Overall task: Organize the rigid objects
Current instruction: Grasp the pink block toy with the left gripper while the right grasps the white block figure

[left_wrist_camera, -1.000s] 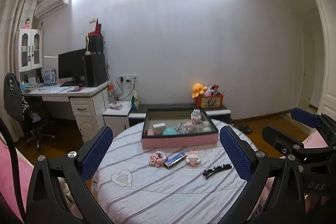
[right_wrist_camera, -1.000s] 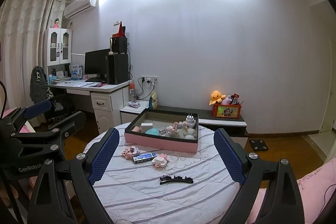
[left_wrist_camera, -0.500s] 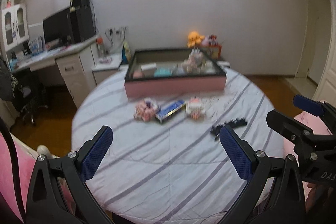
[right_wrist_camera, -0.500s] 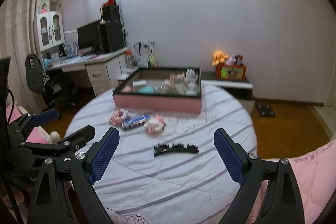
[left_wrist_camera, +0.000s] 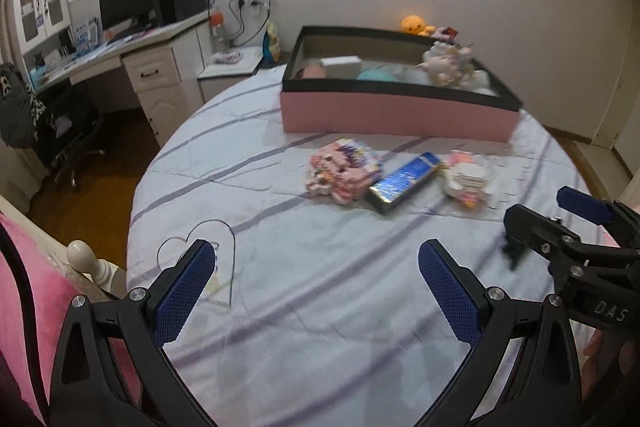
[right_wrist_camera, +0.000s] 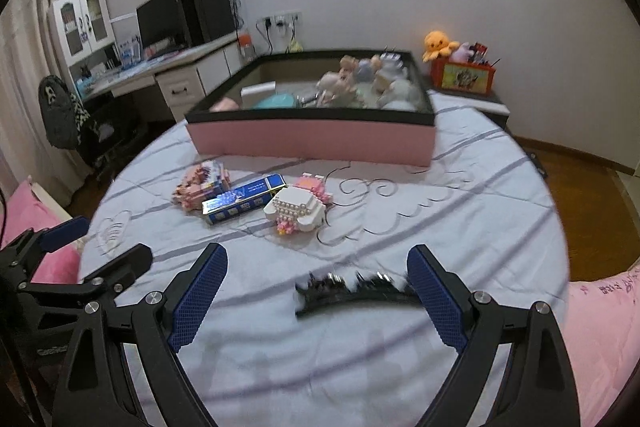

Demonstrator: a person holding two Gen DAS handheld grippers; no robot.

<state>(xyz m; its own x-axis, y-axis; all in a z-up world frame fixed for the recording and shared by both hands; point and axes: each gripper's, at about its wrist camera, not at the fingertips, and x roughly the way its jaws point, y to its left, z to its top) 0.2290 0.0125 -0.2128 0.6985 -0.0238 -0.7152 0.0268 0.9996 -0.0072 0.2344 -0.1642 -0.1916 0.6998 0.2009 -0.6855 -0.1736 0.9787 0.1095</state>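
Observation:
On the round bed with a striped sheet lie a pink block model, a blue foil box, a white and pink block model and a black hair clip. The clip lies between my right gripper's open fingers, close to the right one. My left gripper is open and empty over bare sheet. A pink box with a black rim holds several toys at the far side.
A desk with a monitor and an office chair stand to the left. A low cabinet with an orange toy box is behind the bed. Pink bedding lies at the right edge. My right gripper shows in the left wrist view.
Both grippers have tilted down and moved closer to the bed. The hair clip now sits between the right gripper's fingers. Both grippers stayed open.

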